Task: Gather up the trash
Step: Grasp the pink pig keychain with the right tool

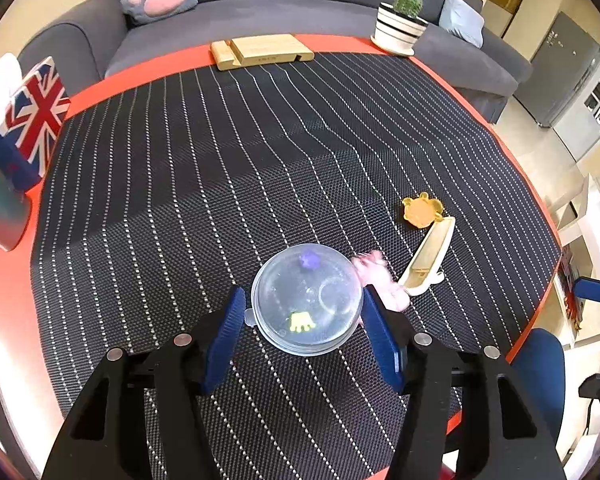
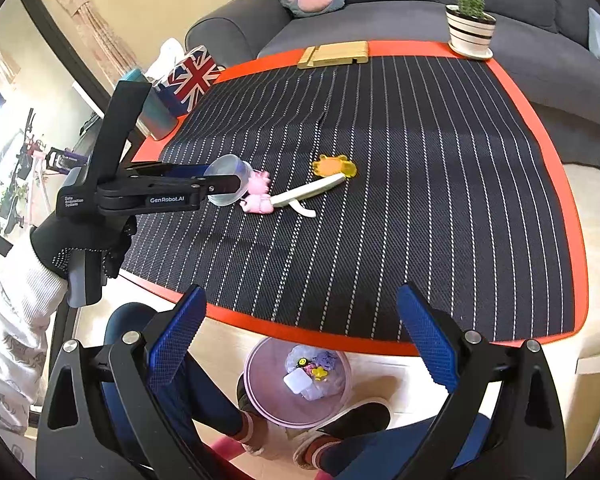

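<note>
My left gripper (image 1: 305, 302) is shut on a clear plastic container (image 1: 307, 300), gripping its sides; in the right wrist view the container (image 2: 227, 180) hangs just above the mat. On the striped mat lie a pink crumpled piece (image 1: 380, 280), a white scoop-like item (image 1: 430, 258) and an orange bear-shaped piece (image 1: 422, 210); they also show in the right wrist view as the pink piece (image 2: 258, 194), white item (image 2: 306, 194) and orange piece (image 2: 334, 167). My right gripper (image 2: 302, 336) is open and empty, held off the table's near edge above a pink trash bin (image 2: 260, 400) on the floor.
A Union Jack tissue box (image 1: 30, 124), a wooden phone stand (image 1: 260, 52) and a potted cactus (image 1: 400, 26) stand along the table's far edge. A grey sofa (image 1: 260, 8) lies behind. The bin holds several discarded items. The person's feet flank the bin.
</note>
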